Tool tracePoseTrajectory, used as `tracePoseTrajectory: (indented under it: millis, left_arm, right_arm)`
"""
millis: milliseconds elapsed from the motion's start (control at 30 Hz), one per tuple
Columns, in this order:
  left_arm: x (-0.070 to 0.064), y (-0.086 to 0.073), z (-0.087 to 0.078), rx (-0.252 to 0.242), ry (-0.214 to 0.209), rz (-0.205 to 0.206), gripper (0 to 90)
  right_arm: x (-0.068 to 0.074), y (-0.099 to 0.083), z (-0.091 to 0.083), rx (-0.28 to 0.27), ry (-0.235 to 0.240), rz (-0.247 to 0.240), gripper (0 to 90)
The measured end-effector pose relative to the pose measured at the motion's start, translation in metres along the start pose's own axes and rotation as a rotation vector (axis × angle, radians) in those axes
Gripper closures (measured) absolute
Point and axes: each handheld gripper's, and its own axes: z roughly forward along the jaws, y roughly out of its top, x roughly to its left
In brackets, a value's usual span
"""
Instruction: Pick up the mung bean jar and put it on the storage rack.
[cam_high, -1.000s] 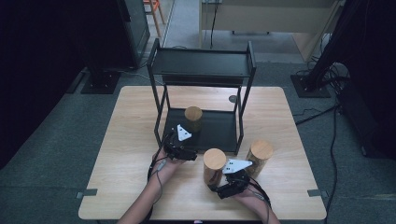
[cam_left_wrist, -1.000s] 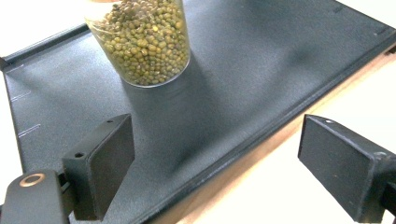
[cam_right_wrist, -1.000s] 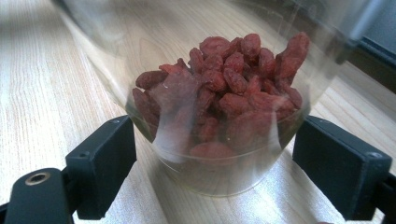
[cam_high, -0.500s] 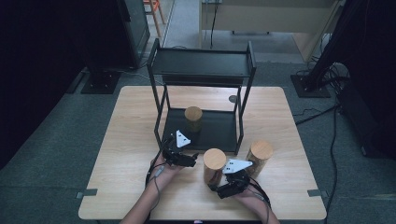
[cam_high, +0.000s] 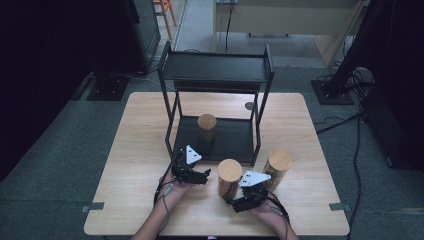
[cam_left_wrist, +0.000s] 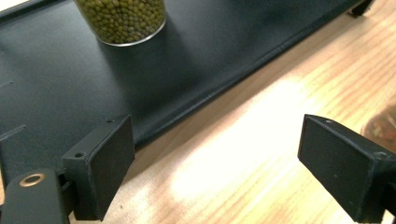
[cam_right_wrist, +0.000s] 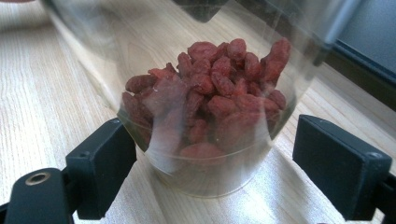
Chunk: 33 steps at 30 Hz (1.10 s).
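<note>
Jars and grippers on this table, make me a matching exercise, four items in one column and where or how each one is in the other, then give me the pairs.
Items
1. jar of green beans
2. jar of red berries
3. left gripper
4. third jar

Places or states
A. between the open jaws of the right gripper, not yet clamped
B. open over bare table beside the shelf's edge
C. on the bottom shelf of the black rack
D. on the table, off the rack's front right corner

Pairs: 1-C, 2-A, 3-B, 4-D
</note>
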Motion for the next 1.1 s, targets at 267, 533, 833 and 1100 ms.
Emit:
tracePoseTrajectory:
  millis: [267, 533, 833, 1100]
  left_arm:
    - [0.0, -0.006, -0.005, -0.004, -0.01, -0.013, 11.4]
    - [0.0, -0.012, -0.005, 0.002, -0.02, -0.022, 11.4]
    - [-0.001, -0.02, -0.009, 0.004, -0.036, -0.03, 11.4]
    - [-0.003, -0.024, -0.012, -0.004, -0.045, -0.026, 11.3]
  right_arm:
    - [0.003, 0.0, 0.0, -0.004, -0.025, -0.01, 13.4]
    - [0.004, 0.0, 0.0, -0.007, -0.032, -0.011, 13.4]
    - [0.004, 0.0, 0.0, -0.005, -0.032, -0.011, 13.4]
    - [0.004, 0.0, 0.0, -0.005, -0.034, -0.014, 13.4]
